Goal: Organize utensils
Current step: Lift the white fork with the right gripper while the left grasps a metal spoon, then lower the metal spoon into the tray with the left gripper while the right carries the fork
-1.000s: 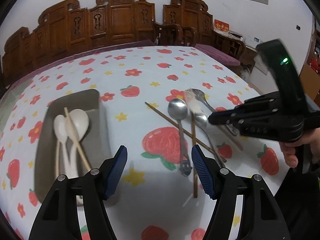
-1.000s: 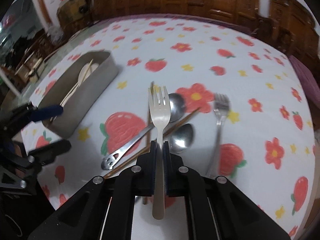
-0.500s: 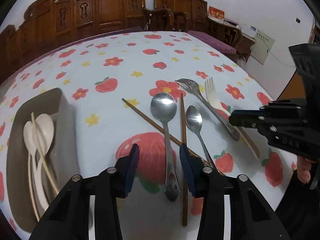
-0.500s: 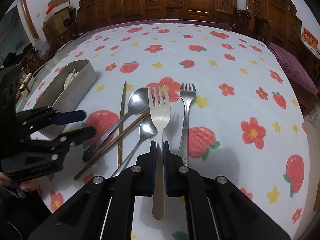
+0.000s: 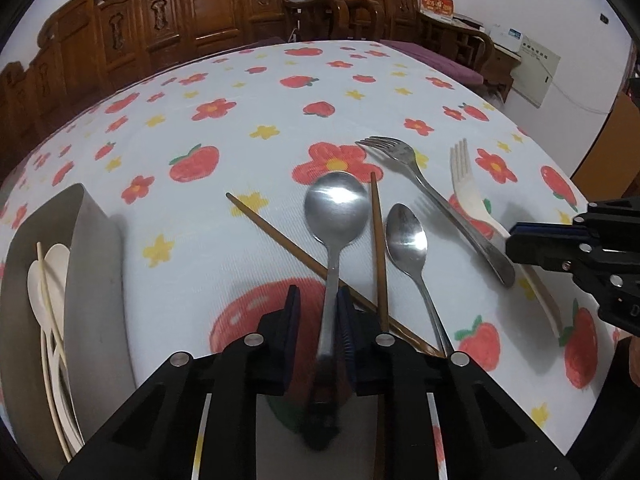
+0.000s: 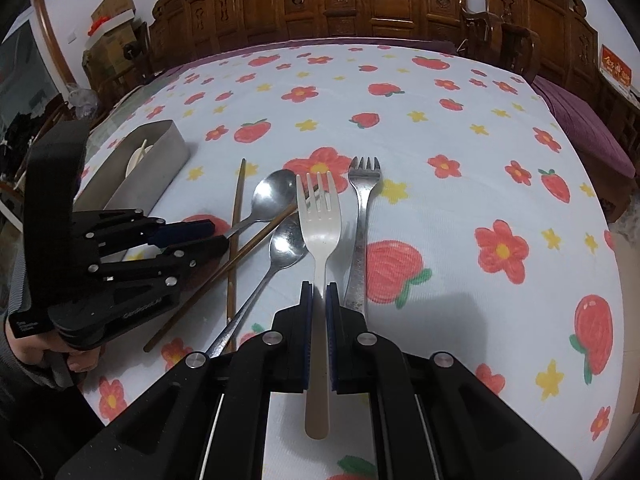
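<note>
My right gripper [image 6: 319, 300] is clamped on the white fork [image 6: 319, 220], pads pinching the neck below the tines, with the handle running back between the jaws and the head held out over the tablecloth [image 6: 460, 128]. My left gripper [image 5: 317, 308] has its jaws narrowed around the handle of the big steel spoon [image 5: 335, 204]; the right pad looks to be on the metal, while a sliver of gap shows at the left pad, so I judge the grip not yet fully set. That spoon's handle lies across one brown chopstick [image 5: 288, 240] and just beside the other chopstick [image 5: 378, 248], with the smaller steel spoon [image 5: 405, 236] and the steel fork [image 5: 432, 200] close on the right. The grey tray [image 5: 94, 280] sits off to the left, already holding white spoons [image 5: 50, 276] and pale chopsticks. My worry is the lift: if I raise the big spoon before the pads bite, the smooth handle may slip or pivot, bowl dropping. Because it rests on the crossed chopstick, pulling it up at an angle could drag or flick that stick and nudge the small spoon. The white fork is held near its head, so a quick swing toward the tray could let the long handle twist in the pads. The two grippers are also near each other, so crossing paths risks a knock.
</note>
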Action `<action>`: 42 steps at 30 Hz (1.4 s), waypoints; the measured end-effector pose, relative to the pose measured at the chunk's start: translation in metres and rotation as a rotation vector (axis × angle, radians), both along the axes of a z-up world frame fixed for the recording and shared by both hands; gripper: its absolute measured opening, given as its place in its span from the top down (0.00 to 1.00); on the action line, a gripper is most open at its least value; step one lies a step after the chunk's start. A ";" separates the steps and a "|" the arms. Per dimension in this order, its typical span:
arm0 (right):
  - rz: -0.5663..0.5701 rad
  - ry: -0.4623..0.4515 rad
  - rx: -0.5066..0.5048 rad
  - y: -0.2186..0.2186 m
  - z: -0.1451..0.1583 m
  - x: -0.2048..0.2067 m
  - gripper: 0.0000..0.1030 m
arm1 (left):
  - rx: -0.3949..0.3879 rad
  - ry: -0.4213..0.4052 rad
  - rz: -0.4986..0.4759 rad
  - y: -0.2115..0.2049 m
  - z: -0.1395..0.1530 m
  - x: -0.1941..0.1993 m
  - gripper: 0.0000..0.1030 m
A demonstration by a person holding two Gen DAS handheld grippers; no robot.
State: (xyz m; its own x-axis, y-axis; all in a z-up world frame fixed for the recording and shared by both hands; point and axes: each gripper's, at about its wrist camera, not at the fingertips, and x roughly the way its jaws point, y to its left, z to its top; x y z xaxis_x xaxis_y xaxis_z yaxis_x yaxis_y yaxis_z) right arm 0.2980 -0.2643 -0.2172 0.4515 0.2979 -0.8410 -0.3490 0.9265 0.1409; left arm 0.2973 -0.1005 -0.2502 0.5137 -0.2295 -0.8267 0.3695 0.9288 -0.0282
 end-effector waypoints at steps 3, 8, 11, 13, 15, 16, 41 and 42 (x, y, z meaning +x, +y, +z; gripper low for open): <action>0.002 -0.002 -0.003 0.001 0.001 -0.002 0.92 | 0.014 -0.007 -0.004 -0.002 0.000 0.000 0.86; 0.003 -0.004 -0.001 0.002 0.002 -0.003 0.92 | -0.003 -0.003 -0.015 0.000 0.001 -0.002 0.95; 0.001 -0.008 0.002 0.005 0.004 -0.004 0.92 | -0.009 -0.016 -0.008 0.004 0.006 -0.006 0.95; 0.002 -0.014 0.008 0.008 0.007 -0.004 0.92 | -0.017 -0.029 -0.008 0.007 0.013 -0.010 0.95; 0.004 -0.019 0.012 0.010 0.009 -0.005 0.92 | -0.023 -0.049 -0.006 0.010 0.023 -0.014 0.95; 0.005 -0.023 0.014 0.011 0.011 -0.005 0.92 | -0.026 -0.057 -0.005 0.011 0.027 -0.015 0.95; 0.065 -0.119 0.067 0.068 0.068 -0.015 0.92 | -0.043 -0.165 0.119 0.096 0.105 -0.044 0.95; 0.067 -0.120 0.069 0.070 0.069 -0.014 0.92 | -0.044 -0.164 0.126 0.100 0.104 -0.043 0.95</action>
